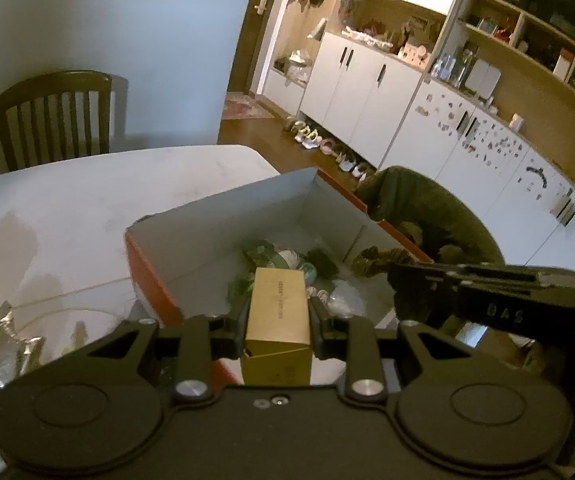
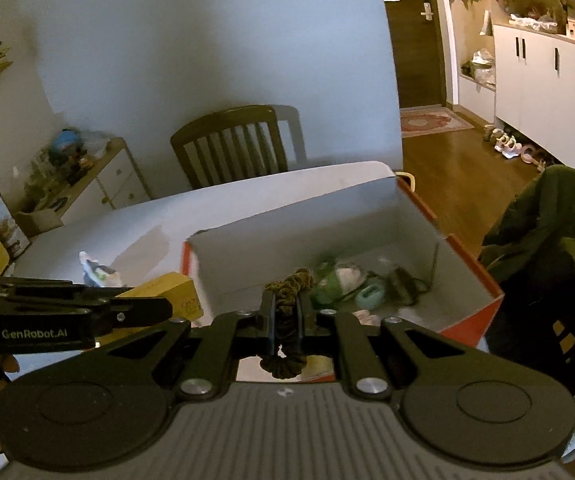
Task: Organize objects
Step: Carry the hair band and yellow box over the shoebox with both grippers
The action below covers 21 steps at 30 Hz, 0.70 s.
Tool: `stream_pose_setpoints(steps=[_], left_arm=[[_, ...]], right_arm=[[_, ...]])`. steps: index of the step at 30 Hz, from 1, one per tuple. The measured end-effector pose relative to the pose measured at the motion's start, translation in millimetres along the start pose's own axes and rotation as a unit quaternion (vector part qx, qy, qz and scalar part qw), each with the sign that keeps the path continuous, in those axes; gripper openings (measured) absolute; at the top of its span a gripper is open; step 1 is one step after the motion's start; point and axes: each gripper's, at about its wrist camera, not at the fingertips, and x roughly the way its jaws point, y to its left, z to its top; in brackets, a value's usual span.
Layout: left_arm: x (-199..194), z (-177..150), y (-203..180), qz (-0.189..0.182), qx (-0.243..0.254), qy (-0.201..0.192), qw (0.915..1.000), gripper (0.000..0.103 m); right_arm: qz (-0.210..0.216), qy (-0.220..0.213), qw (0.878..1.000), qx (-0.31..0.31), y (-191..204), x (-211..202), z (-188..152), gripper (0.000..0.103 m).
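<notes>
My left gripper (image 1: 277,312) is shut on a small yellow box (image 1: 279,312) and holds it over the near edge of an open orange cardboard box with a grey inside (image 1: 215,224). My right gripper (image 2: 285,312) is shut on a dark olive scrunchie (image 2: 289,288) and holds it above the same box (image 2: 367,216). Several small items lie inside: a green-and-white pouch (image 2: 337,280), a teal piece (image 2: 371,296) and a dark item (image 2: 403,280). The scrunchie and right gripper show at the right of the left wrist view (image 1: 379,260); the yellow box and left gripper show at the left of the right wrist view (image 2: 171,294).
The box stands on a white table (image 1: 87,192). A wooden chair (image 2: 231,144) stands at the far side. Crumpled foil (image 1: 3,332) and a small packet (image 2: 99,270) lie on the table to the left. A green jacket (image 2: 547,220) hangs on a chair at the right.
</notes>
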Motion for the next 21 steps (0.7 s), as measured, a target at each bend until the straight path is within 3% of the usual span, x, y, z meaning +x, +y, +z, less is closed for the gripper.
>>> stream_pose_setpoints(steps=[6, 21], left_arm=[[38, 4, -11, 0.027, 0.006, 0.022, 0.9994, 0.028], [113, 9, -17, 0.098, 0.010, 0.086, 0.9915, 0.028]], right_arm=[[0.001, 0.015, 1.000, -0.008, -31, 19, 12, 0.009], [0.000, 0.083, 0.996, -0.033, -63, 100, 23, 0.009]])
